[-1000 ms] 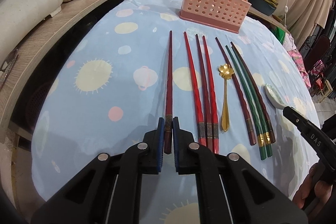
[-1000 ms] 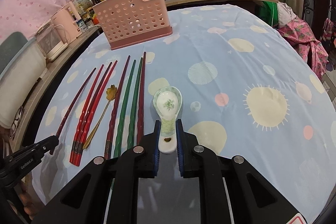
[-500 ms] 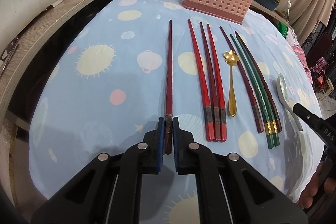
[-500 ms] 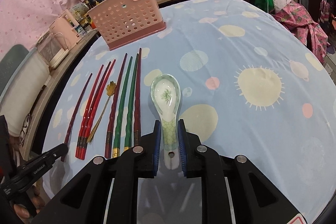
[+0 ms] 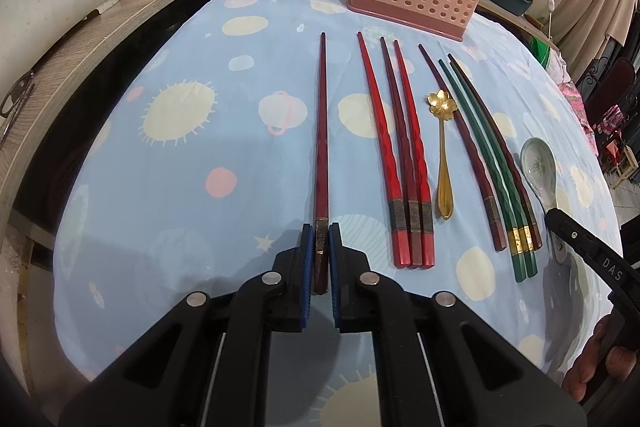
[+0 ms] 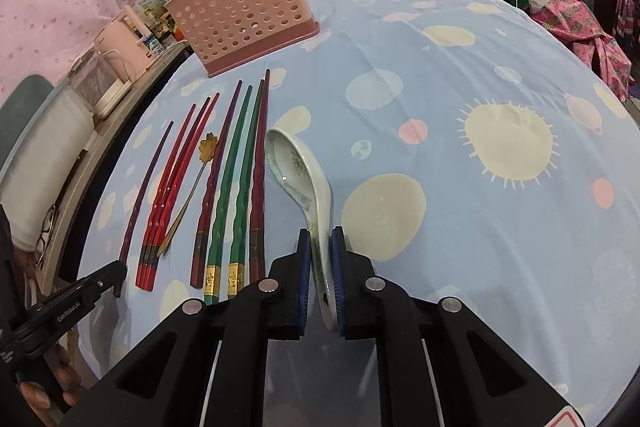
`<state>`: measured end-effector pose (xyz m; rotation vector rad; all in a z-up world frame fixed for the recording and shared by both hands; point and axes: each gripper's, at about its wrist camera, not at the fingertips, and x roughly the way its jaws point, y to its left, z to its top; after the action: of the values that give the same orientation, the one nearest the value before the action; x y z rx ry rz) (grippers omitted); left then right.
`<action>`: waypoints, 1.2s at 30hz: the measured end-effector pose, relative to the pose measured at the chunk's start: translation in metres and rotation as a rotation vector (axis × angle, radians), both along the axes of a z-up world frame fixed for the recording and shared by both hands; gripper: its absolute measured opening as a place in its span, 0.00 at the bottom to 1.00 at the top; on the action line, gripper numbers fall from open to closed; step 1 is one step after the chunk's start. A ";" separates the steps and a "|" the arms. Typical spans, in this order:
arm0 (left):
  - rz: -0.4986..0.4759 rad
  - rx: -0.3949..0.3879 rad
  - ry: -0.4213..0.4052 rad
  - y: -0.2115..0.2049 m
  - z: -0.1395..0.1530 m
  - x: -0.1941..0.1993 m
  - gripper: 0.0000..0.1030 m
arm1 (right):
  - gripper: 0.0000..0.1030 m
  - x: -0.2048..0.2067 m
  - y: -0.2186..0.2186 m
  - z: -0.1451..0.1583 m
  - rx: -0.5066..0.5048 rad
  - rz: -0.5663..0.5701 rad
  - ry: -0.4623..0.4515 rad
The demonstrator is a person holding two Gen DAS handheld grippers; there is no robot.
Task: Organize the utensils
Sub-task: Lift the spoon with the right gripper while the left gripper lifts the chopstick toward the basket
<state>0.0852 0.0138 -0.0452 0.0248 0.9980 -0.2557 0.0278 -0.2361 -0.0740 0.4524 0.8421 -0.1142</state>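
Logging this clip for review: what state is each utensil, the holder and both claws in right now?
Left claw: shut on the dark red chopstick, near its banded end.
Right claw: just closed on the ceramic spoon handle; spoon rolled onto its side.
Gold flower spoon: flat on the cloth, untouched.
Other chopsticks: lying side by side, untouched.
Pink holder: upright; contents not visible.
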 end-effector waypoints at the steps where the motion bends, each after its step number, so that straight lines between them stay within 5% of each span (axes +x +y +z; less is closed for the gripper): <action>1: 0.000 -0.002 0.000 0.000 0.000 0.000 0.07 | 0.09 0.000 0.000 0.000 -0.002 0.001 0.000; 15: 0.002 -0.076 -0.082 0.013 0.039 -0.008 0.07 | 0.07 -0.011 -0.003 0.038 -0.048 -0.021 -0.072; 25: 0.017 -0.145 -0.257 0.020 0.119 0.024 0.07 | 0.06 0.013 -0.014 0.094 -0.154 -0.010 -0.168; 36: 0.017 -0.200 -0.434 0.005 0.211 0.091 0.07 | 0.06 0.084 -0.037 0.152 -0.177 -0.002 -0.276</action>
<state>0.1759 0.0188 0.1656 -0.1068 0.5382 -0.3176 0.1117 -0.2733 0.0784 0.2940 0.5548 -0.1240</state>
